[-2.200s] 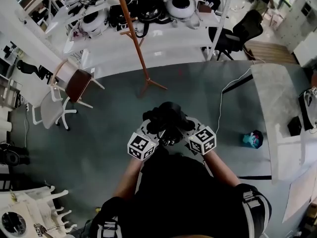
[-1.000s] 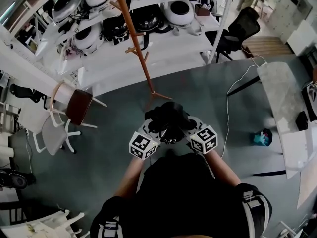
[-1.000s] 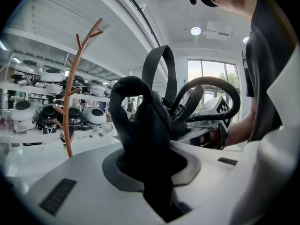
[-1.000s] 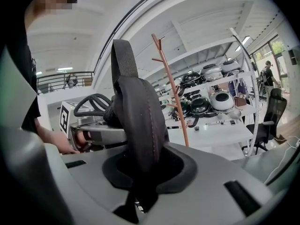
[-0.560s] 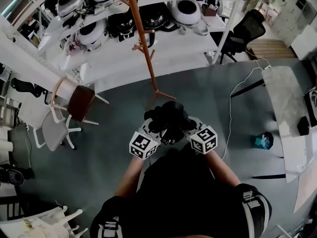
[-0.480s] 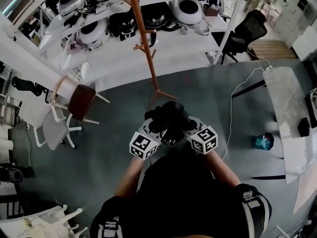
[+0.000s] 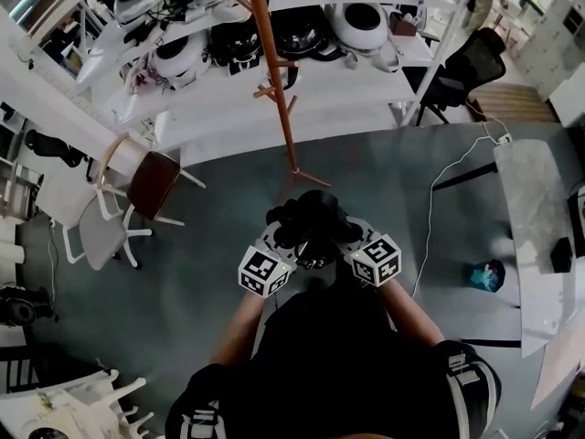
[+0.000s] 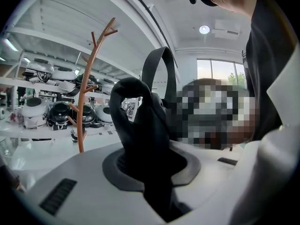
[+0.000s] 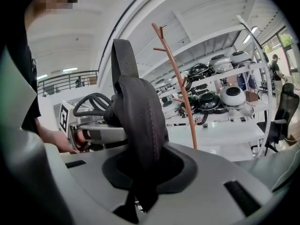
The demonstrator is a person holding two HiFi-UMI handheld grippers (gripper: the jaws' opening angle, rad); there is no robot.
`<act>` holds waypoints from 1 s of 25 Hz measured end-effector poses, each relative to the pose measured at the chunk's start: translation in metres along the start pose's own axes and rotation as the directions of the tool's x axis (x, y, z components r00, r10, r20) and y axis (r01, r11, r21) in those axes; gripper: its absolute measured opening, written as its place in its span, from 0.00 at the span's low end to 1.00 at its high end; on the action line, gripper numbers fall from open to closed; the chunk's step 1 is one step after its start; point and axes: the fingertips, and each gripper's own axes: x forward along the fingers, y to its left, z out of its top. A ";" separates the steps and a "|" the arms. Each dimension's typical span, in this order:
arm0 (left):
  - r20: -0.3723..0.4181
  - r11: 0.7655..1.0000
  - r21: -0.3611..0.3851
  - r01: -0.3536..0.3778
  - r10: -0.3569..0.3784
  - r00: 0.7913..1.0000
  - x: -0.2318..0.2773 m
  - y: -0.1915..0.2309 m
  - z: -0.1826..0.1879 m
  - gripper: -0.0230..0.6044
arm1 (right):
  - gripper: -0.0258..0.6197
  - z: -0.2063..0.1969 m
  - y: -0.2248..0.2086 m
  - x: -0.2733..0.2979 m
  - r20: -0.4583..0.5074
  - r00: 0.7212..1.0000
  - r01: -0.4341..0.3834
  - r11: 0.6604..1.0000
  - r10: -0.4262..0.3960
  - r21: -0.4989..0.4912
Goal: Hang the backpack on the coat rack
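I hold a black backpack (image 7: 311, 219) up in front of me with both grippers. My left gripper (image 7: 291, 242) is shut on a dark shoulder strap (image 8: 140, 125), which runs up out of its jaws. The right gripper (image 7: 336, 239) is shut on the other strap (image 9: 138, 121), close beside the left one. The coat rack (image 7: 279, 90) is a slim brown wooden pole with short pegs, standing on the grey floor just ahead of the backpack. It also shows at the left as the coat rack (image 8: 86, 102) and right of the strap as the coat rack (image 9: 183, 93). The bag's body is hidden below my hands.
White shelving (image 7: 302, 71) loaded with round white and black devices stands behind the rack. A brown chair (image 7: 151, 181) and a white chair (image 7: 96, 236) are at the left, a black office chair (image 7: 462, 71) at the right. A white cable (image 7: 439, 190), a blue object (image 7: 484, 274) and a table (image 7: 539, 208) lie right.
The rack and the shelves have drawn nearer and shifted slightly right in the head view. Both grippers keep their hold on the straps, side by side as before.
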 end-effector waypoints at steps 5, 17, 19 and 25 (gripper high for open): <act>0.001 1.000 -0.010 -0.012 0.012 1.000 0.027 0.020 0.009 0.19 | 0.17 0.013 -0.029 0.012 -0.005 1.000 -0.014 1.000 0.014 -0.004; -0.012 0.998 -0.040 -0.050 0.050 0.999 0.092 0.075 0.040 0.19 | 0.17 0.058 -0.105 0.045 -0.034 0.998 -0.050 0.998 0.049 -0.025; -0.011 0.998 -0.040 -0.056 0.056 0.998 0.102 0.081 0.044 0.19 | 0.17 0.064 -0.116 0.049 -0.036 0.998 -0.055 0.998 0.055 -0.024; -0.005 0.995 -0.042 -0.093 0.093 0.996 0.126 0.101 0.057 0.19 | 0.17 0.080 -0.144 0.061 -0.040 0.996 -0.085 0.996 0.084 -0.032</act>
